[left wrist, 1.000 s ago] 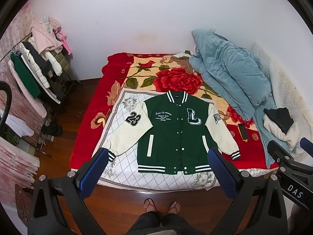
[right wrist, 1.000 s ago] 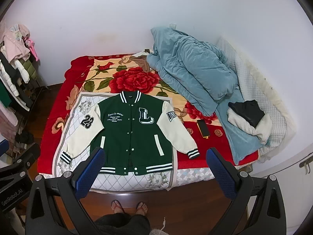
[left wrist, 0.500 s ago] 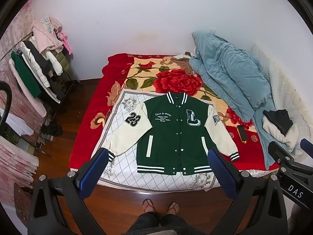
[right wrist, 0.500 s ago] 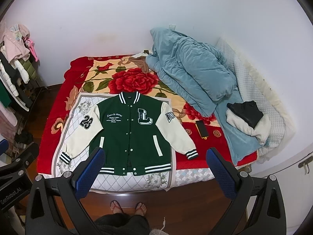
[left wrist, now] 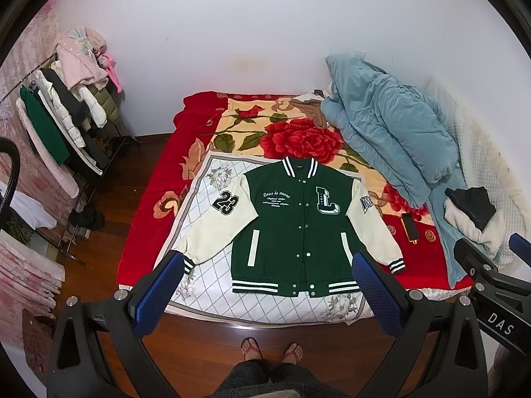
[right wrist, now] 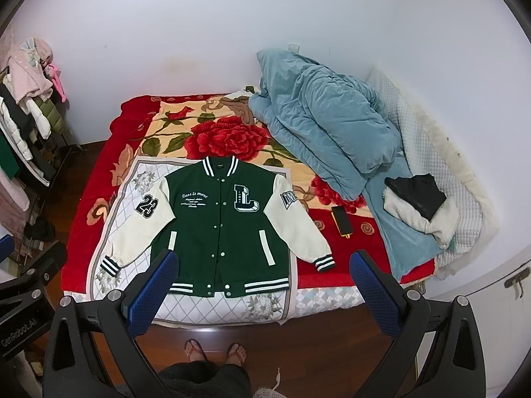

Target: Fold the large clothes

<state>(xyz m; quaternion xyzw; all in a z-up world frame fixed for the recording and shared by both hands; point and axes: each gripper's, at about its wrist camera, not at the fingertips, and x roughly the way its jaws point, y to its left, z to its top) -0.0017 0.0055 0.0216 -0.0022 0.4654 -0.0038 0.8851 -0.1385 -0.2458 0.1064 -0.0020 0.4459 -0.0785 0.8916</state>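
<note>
Green varsity jacket (left wrist: 292,229) reads "Less is more", a large "L", sleeve number "23". Right gripper (left wrist: 497,301) body reads "DAS"; left gripper (right wrist: 23,301) body "GenRobot.AI".

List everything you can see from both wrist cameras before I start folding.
varsity jacket: 1, green body, cream sleeves, flat and snapped on the white quilted mat
floral blanket: 1, red and cream, covering the bed
duvet: 1, blue, bunched at bed's far right
phone: 1, black, beside the jacket's sleeve
folded clothes: small pile, black on cream, bed's right edge
clothes rack: 1, loaded, by the wall
feet: 2, in sandals, on wood floor
left gripper: open, above the bed's foot
right gripper: open, likewise
</note>
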